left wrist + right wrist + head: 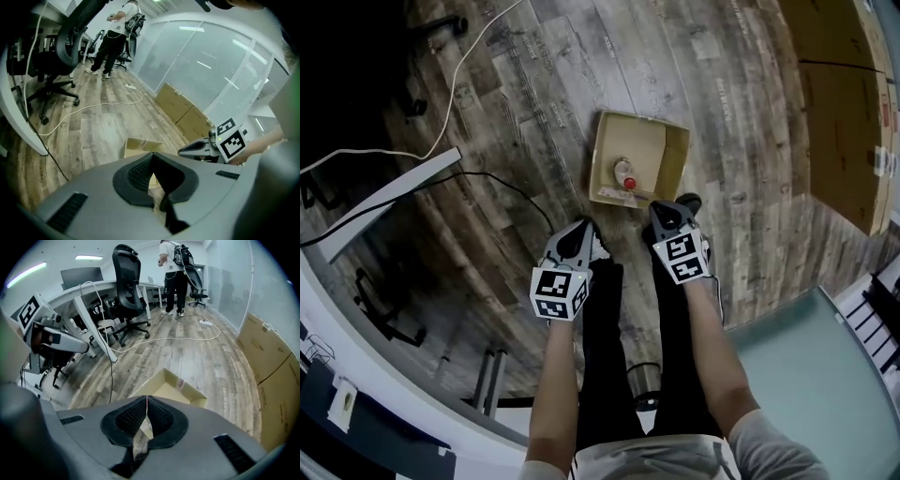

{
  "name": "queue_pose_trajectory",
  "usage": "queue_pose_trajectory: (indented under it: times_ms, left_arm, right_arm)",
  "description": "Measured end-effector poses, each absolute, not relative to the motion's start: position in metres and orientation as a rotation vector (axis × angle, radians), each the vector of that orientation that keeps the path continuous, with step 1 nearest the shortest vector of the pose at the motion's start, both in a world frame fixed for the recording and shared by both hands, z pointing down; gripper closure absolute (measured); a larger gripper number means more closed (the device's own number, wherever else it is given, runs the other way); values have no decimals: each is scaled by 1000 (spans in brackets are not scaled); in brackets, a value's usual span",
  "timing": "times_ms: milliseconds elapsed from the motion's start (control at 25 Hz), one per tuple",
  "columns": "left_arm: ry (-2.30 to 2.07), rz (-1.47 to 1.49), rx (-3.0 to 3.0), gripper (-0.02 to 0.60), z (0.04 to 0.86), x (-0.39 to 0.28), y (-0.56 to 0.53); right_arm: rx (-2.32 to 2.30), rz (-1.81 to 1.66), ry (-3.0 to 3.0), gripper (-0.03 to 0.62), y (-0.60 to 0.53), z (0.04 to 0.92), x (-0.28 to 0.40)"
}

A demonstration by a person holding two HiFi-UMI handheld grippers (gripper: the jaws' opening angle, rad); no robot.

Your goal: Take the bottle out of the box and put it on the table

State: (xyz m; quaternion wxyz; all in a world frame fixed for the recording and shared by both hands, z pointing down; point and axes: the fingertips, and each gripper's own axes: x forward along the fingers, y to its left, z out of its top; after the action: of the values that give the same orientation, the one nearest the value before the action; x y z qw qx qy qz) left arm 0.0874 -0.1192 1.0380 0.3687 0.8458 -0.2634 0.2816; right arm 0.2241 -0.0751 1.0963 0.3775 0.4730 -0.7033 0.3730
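An open cardboard box (649, 142) stands on the wooden floor, and a clear bottle with a red cap (625, 175) lies inside it at its near wall. Both grippers hang above the floor on the near side of the box. My left gripper (582, 229) is shut and empty, short of the box's near left corner. My right gripper (662, 208) is also shut and empty, just by the box's near edge. The box (140, 146) shows past the left gripper (153, 154), whose jaws meet. In the right gripper view the box (174, 386) lies just beyond the right gripper (146, 398).
A glass-topped table (811, 352) is at the lower right. A white desk leg (386, 198) and cables (459, 70) lie on the floor to the left. Large cardboard cartons (844, 112) stand at the right. Office chairs (129, 284) and a standing person (176, 263) are far off.
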Motion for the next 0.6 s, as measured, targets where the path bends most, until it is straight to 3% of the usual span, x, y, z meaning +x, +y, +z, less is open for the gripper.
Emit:
queue_pose_trajectory:
  times_ms: [280,600]
  left_arm:
    - [-591,721,2218,568,1096,101,-107]
    - [-649,691,2229,568,1131,97,-117]
  right_arm:
    - [1108,910,-1842,534,-74,1162,214]
    - [991,739,-1772,356,-86,1216,208]
